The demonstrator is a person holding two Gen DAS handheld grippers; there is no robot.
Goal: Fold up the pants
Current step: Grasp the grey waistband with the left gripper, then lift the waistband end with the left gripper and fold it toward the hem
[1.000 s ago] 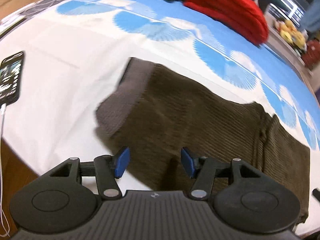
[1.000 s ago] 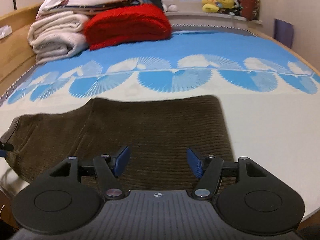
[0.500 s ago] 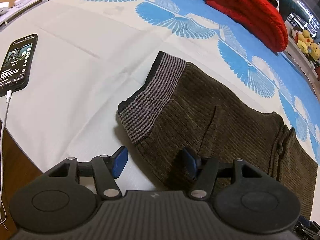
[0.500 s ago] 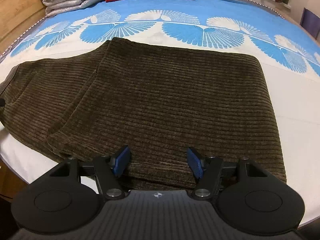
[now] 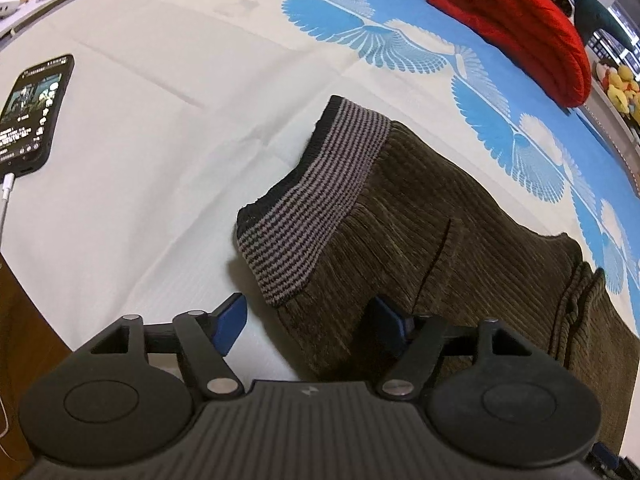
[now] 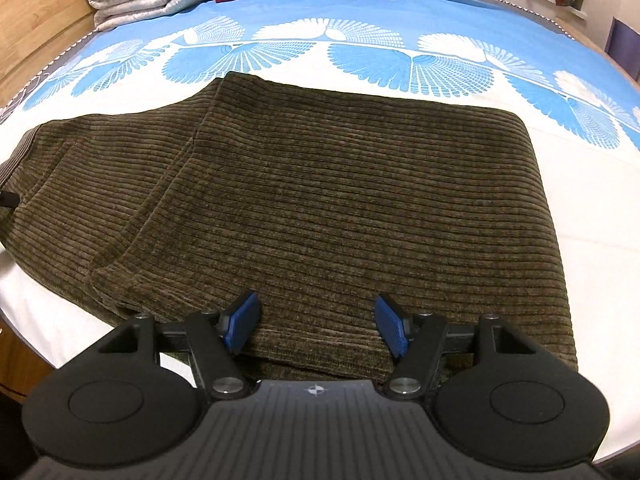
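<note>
Left wrist: my left hand-held gripper, just widened, and the right gape empty over pants; pinching one layer spoils the fold.

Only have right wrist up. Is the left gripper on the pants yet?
Observer: Not gripping. The left gripper is open and its jaws have just been opening. The near edge of the pants lies between them, and the pads are not pressing on it.
Operator: Which end is it at?
Observer: The waistband end. The grey and black striped ribbing is just ahead of the gripper.
Operator: Anything nearby to avoid?
Observer: A phone lies on the sheet to the left of the waistband, apart from it. Its screen is lit and a white cable is plugged in.
</note>
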